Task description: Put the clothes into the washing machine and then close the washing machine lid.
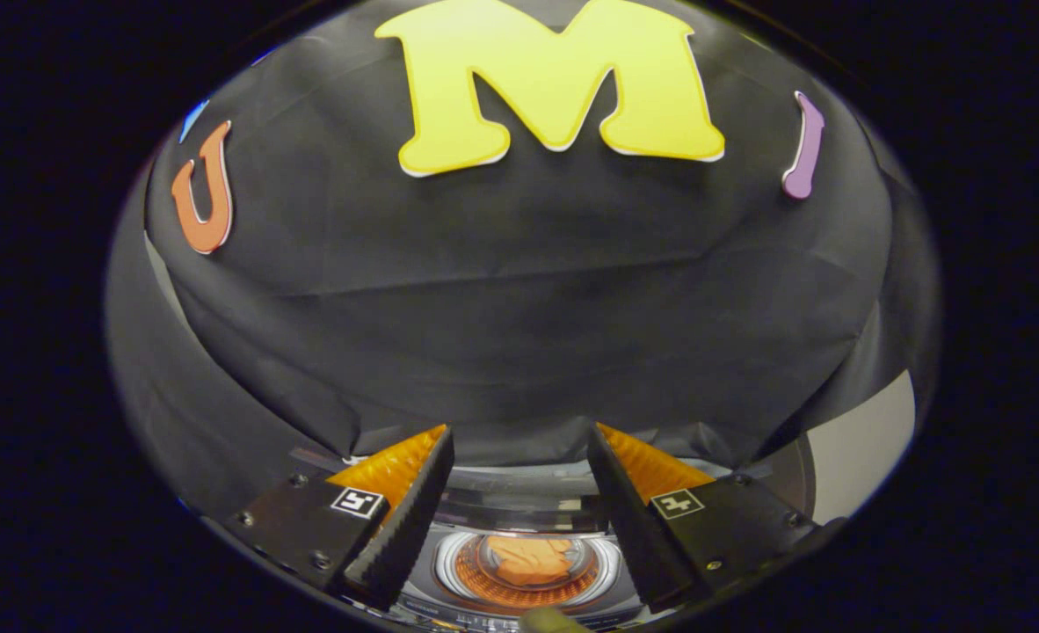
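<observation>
Glossy, seemingly plastic washing machine top; soft orange cloth inside; matt booth cloth.

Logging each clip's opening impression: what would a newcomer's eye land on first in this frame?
Most likely the round washing machine drum low between the fingers of the gripper, with an orange piece of clothing lying inside it. The gripper's fingers are spread open and hold nothing, framing the drum from either side. Beyond them hangs the wrinkled black cloth wall of the booth.
</observation>
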{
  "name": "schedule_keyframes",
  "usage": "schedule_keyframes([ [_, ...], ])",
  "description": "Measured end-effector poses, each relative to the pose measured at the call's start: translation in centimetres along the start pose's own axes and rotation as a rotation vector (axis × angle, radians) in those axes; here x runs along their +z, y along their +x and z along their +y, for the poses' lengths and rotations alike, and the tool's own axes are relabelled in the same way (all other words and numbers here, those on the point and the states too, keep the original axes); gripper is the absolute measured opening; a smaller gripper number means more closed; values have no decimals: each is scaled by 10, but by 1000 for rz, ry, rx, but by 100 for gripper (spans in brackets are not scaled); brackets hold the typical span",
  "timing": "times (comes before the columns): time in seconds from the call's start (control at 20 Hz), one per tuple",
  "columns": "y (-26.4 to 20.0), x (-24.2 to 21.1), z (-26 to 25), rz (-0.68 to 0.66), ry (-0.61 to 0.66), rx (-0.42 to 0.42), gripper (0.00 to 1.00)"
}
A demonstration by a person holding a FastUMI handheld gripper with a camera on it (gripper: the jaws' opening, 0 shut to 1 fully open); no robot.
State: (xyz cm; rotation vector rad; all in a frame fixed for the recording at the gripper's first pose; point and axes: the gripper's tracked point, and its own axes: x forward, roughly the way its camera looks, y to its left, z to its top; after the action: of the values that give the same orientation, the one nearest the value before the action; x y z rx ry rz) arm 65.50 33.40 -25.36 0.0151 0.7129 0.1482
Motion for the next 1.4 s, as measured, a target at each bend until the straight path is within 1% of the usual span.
schedule_keyframes([
  [0.1,8,-11,-1,27,9,-3,96],
  [0.5,6,-16,-2,6,11,17,96],
  [1.4,-30,-54,0,-13,-4,14,96],
])
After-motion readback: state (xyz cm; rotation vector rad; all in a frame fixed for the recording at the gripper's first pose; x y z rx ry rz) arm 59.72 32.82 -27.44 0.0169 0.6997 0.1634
